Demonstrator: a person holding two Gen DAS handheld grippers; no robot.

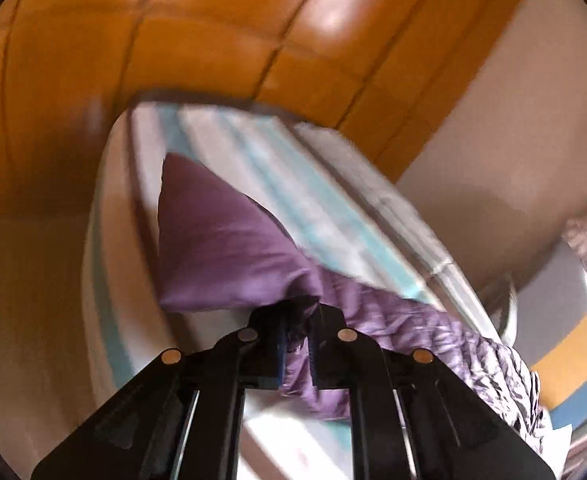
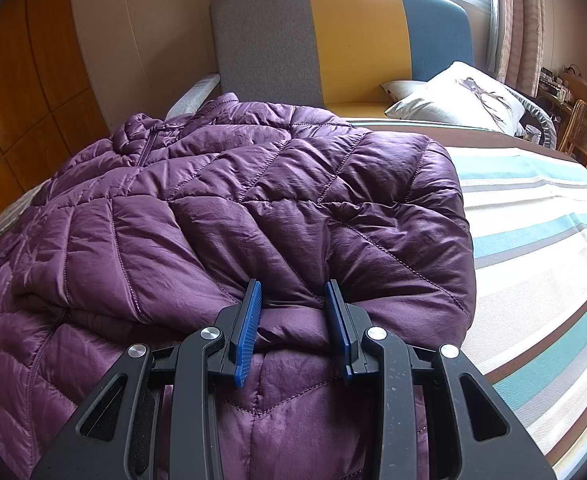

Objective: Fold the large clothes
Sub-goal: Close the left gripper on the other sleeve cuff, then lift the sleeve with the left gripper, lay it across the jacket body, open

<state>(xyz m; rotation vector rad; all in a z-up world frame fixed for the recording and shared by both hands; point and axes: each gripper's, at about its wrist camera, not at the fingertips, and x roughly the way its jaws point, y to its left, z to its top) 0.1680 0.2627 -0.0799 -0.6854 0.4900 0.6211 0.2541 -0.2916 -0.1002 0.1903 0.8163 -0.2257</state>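
While the left gripper (image 1: 295,322) is clamped on a thin flap of the purple jacket (image 2: 229,208), the right gripper (image 2: 293,312) pinches its near hem, the jacket's length running away toward the far headboard (image 2: 333,36).

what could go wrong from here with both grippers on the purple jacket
1. The left gripper pinches only a thin bit of the jacket; that slick fabric might slip out as it lifts.
2. The right gripper clamps a thick puffy fold near the hem, and the padding may squeeze out of its hold.
3. Pulling unevenly could drag the jacket across the striped bedsheet and bunch it rather than fold it.
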